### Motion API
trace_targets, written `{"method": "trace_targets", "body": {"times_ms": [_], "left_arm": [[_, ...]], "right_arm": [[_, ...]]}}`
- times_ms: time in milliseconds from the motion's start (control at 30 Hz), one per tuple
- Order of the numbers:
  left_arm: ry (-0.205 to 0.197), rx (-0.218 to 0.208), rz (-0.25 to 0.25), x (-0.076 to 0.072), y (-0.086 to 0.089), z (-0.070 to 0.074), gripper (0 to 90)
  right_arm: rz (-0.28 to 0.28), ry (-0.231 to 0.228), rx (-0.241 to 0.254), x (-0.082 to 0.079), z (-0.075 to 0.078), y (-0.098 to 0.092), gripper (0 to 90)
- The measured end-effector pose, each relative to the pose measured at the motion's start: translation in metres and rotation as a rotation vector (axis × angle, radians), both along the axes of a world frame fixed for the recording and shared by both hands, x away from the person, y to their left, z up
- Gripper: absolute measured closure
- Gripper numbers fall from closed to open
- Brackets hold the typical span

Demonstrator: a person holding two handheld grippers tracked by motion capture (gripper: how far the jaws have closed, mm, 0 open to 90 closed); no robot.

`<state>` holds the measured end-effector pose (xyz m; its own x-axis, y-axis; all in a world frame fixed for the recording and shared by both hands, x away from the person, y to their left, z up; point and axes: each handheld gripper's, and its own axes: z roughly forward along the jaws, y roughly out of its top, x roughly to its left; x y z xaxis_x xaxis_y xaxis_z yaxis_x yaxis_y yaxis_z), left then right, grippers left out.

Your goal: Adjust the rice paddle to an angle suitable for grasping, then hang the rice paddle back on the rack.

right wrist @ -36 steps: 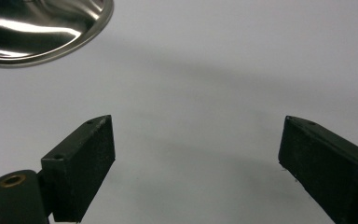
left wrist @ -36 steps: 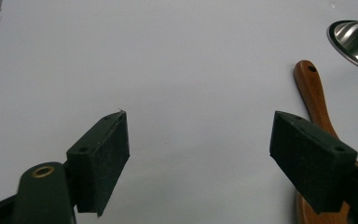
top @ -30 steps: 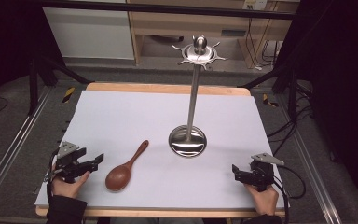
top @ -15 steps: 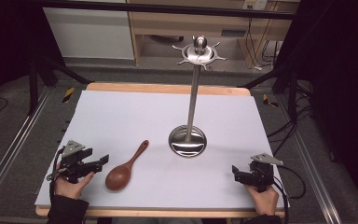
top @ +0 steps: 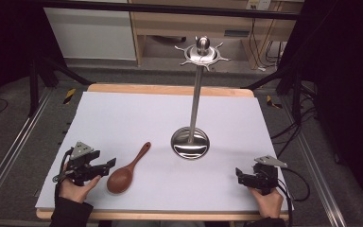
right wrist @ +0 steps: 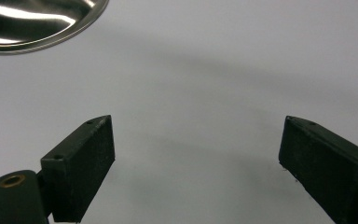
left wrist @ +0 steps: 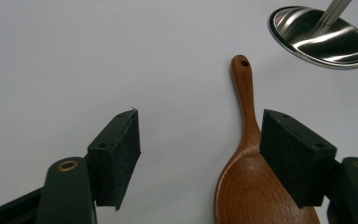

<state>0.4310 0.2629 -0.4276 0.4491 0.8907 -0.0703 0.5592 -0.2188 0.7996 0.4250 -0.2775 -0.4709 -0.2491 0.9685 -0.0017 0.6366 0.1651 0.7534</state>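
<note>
Left gripper (top: 105, 166) shifted closer, wooden spoon (left wrist: 254, 163) beside right finger

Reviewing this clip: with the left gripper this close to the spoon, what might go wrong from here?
1. The left gripper is open but off-centre: one jaw overlaps the wooden spoon where handle meets bowl. Closing now might push the spoon sideways instead of clamping it.
2. The stand is tall on a small round base; a swinging spoon could knock it.
</note>
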Motion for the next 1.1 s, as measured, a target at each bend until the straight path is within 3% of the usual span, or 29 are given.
{"method": "trace_targets", "body": {"times_ms": [467,767,833,1100], "left_arm": [[0.019,0.005,-0.035,0.001,-0.015,0.003,30.2],[0.021,0.016,-0.06,0.005,-0.024,0.012,33.1],[0.045,0.027,-0.078,0.007,-0.03,0.015,33.7],[0.074,0.052,-0.122,0.016,-0.039,0.022,37.2]], "right_arm": [[-0.007,0.008,0.015,0.0,0.0,0.001,10.9],[0.001,0.01,0.001,0.0,-0.001,0.002,10.9],[0.006,0.01,0.002,0.0,0.0,0.002,10.9],[0.011,0.01,0.004,-0.001,-0.001,0.003,10.9]]}}
